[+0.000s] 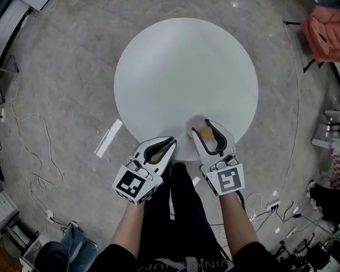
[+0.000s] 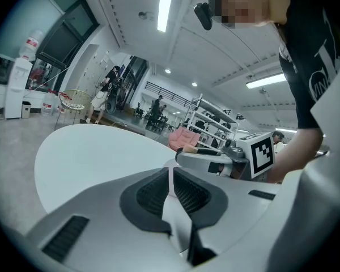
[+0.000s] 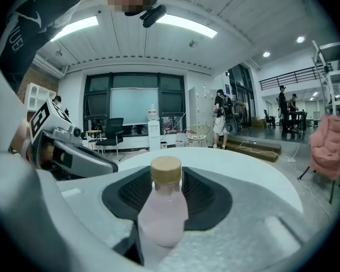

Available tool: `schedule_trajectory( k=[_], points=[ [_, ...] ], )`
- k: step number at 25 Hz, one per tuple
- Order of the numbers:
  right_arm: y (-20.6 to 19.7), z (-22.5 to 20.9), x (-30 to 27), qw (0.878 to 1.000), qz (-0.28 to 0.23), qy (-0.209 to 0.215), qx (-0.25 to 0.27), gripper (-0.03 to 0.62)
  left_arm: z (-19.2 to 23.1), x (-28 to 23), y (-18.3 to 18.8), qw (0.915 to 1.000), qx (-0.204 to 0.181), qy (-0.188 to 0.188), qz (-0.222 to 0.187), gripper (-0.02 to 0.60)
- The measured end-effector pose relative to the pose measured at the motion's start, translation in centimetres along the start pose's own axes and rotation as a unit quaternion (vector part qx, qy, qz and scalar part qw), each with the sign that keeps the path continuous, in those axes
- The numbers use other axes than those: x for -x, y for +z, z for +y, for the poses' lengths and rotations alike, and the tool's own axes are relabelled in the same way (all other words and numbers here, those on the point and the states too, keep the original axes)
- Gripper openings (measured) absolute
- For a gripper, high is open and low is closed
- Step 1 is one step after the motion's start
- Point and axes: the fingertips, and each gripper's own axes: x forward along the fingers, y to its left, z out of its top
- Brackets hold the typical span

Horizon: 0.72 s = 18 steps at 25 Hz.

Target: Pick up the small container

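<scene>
Small container [image 3: 162, 211] is bracketed, lower centre, by right gripper [image 1: 204, 127] fingers, unclamped, not yet lifted off worktop [image 1: 181, 72]; left gripper [image 1: 169, 142] fingers are clenched, empty.

text: no word is being shown legibly | black shirt [image 1: 158, 259]: white lettering is being cut off, unreadable | left cube marker [image 1: 131, 183], right cube marker [image 1: 228, 180]: black-and-white square codes are being displayed

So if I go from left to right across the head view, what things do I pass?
White strip on the floor → left gripper → small bottle → pink chair. I left out the right gripper and the round table because they overlap the others.
</scene>
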Motion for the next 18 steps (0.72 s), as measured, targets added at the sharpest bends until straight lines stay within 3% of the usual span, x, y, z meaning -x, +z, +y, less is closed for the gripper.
schedule_trajectory(
  k=[18],
  points=[
    [-0.2,0.0,-0.2,1.0,-0.002,-0.004,-0.001,0.153,0.1,0.0,-1.1,0.9998,0.017,0.006,0.002,0.026]
  ],
)
